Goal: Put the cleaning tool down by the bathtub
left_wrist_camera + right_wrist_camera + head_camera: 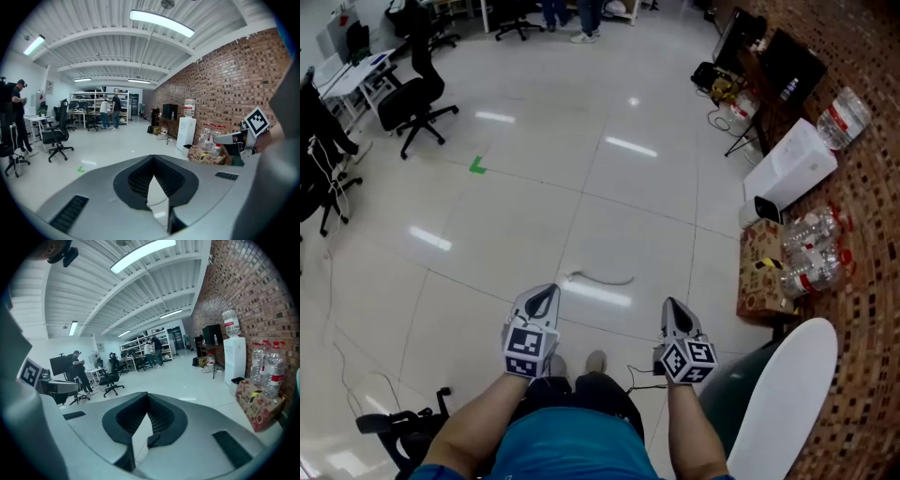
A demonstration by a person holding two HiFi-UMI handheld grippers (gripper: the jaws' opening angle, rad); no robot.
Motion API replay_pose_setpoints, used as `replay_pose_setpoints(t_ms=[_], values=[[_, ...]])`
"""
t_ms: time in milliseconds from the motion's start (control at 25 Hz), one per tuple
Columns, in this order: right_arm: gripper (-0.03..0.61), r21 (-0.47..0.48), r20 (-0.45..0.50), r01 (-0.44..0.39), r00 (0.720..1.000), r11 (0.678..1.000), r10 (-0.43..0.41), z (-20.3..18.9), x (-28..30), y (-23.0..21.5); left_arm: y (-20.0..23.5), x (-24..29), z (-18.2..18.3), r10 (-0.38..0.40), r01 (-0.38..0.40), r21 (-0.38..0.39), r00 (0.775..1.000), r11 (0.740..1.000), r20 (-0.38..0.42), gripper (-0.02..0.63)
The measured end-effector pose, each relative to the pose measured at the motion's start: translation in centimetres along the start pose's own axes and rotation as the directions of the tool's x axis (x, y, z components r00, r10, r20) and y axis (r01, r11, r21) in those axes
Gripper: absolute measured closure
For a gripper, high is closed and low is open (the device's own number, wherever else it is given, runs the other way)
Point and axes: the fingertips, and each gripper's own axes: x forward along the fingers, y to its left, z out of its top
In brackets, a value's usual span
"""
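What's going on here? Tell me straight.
A person stands holding a claw in each hand. The left claw and the right claw are both shut with nothing between them, held out over the tiled floor. The white bathtub sits to the person's right. A thin curved thing lies on the floor ahead.

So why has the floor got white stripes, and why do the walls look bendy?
Head view: the stripes are ceiling lamps glaring off the shiny floor. Left gripper view: the wide lens curves the brick wall and darkens the corners. Right gripper view: same bending, and the lamp overhead is washed out white.
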Motion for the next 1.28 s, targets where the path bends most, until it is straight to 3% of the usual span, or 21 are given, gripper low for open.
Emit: replay_pose_setpoints(t_ms=[320, 480, 720, 840, 1120, 1280], values=[[0.543, -0.089, -0.098, -0.130, 0.988, 0.988, 0.121, -2.7, 9.2, 0.6, 3.5, 3.3, -2.4, 0.100, -0.099, -0.064, 0.995, 0.993, 0.010, 0.615], [0.520, -0.096, -0.160, -0.140, 0.979, 0.986, 0.123, -5.8, 12.5, 1.2, 5.6, 5.0, -5.0, 0.105, -0.104, -0.092, 0.994, 0.990, 0.003, 0.615], [0.511, -0.104, -0.151, -0.177, 0.975, 0.979, 0.161, -10.8, 17.0, 3.7, 8.4, 7.9, -9.7, 0.079, -0.079, -0.028, 0.997, 0.996, 0.018, 0.615], [0.499, -0.116, -0.170, -0.201, 0.969, 0.973, 0.180, -14.1, 19.3, 4.2, 9.7, 9.2, -13.1, 0.080, -0.079, -0.037, 0.997, 0.996, 0.022, 0.615], [0.483, -0.131, -0.192, -0.199, 0.966, 0.971, 0.172, -21.1, 26.8, -0.9, 10.2, 17.1, -20.6, 0.073, -0.073, -0.001, 0.997, 0.997, 0.030, 0.615], [0.477, -0.139, -0.202, -0.193, 0.966, 0.971, 0.163, -26.0, 30.9, -3.3, 11.3, 20.0, -24.6, 0.093, -0.092, -0.021, 0.995, 0.996, 0.042, 0.615]])
